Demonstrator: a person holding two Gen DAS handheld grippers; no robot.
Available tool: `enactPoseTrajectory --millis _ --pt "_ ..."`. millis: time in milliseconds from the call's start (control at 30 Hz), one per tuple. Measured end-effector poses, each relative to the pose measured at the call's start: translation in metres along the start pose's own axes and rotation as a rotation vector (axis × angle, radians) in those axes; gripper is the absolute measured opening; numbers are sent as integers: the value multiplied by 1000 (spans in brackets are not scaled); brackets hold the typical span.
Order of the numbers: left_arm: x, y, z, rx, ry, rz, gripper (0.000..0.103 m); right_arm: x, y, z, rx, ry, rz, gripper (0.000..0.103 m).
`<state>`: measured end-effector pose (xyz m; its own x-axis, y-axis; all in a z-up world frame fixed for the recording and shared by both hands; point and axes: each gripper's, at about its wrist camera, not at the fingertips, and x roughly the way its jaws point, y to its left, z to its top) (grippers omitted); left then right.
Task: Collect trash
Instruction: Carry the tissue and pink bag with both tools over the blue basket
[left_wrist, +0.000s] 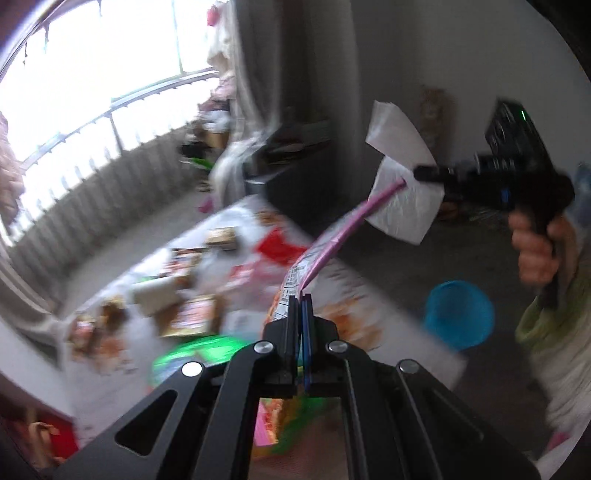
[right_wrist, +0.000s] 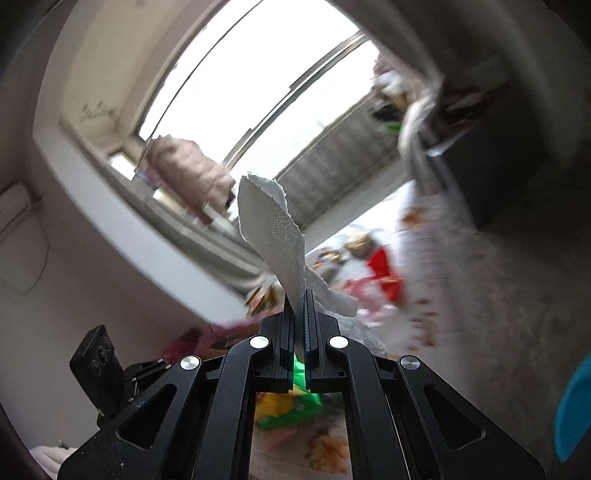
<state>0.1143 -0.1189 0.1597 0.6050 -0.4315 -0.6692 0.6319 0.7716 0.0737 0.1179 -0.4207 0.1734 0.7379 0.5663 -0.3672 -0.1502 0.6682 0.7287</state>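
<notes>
Wrapper (left_wrist: 325, 247): pink-edged snack packet with printed panel, pinched at one end in the left gripper (left_wrist: 301, 299); it stands up and curves away from the jaws, clear of the surface.
Tissue (right_wrist: 280, 240): white, torn, embossed; clamped at its lower end in the right gripper (right_wrist: 299, 306), free end sticking up. In the left wrist view the tissue (left_wrist: 399, 177) hangs in the air above and beyond the wrapper, its edge near the wrapper's far tip; touching or not, cannot tell.
Left jaws: clenched on the wrapper, pads pressed flat on the foil.
Right jaws: clenched on the tissue, nearly fully closed.
Hand (left_wrist: 537, 243): grips the right tool's handle, green sleeve below it.
Blue bin (left_wrist: 460, 314): round, open-topped, on the floor below the tissue and to the right of the wrapper. Judged to be the drop target.
Surface (left_wrist: 388, 306): white patterned cloth, below the wrapper; still carries packets, a red piece and a green bag. Frames blurred, details uncertain.
Step in hand (judgement): carry both pieces to the blue bin.
Doing it well: keep both grips tight until each piece is over the bin mouth. Bring the tissue's loose end inside the rim first, as it is light and may drift. Release one piece at a time.
</notes>
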Motion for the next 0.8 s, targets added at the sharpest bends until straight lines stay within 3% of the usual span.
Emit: enactPoseTrajectory --millis 167,400,533,800 --pt "44 -62 28 -42 48 -238 1 -78 -54 -21 123 -122 -121 3" --pt "130 -168 56 -95 182 -519 1 -136 -139 -72 337 -189 -281 3" --pt "195 -216 54 -181 269 -598 1 -144 -200 -104 501 -201 -363 3" --pt "336 -299 20 -287 507 -577 2 -142 -314 -146 750 -240 -448 6"
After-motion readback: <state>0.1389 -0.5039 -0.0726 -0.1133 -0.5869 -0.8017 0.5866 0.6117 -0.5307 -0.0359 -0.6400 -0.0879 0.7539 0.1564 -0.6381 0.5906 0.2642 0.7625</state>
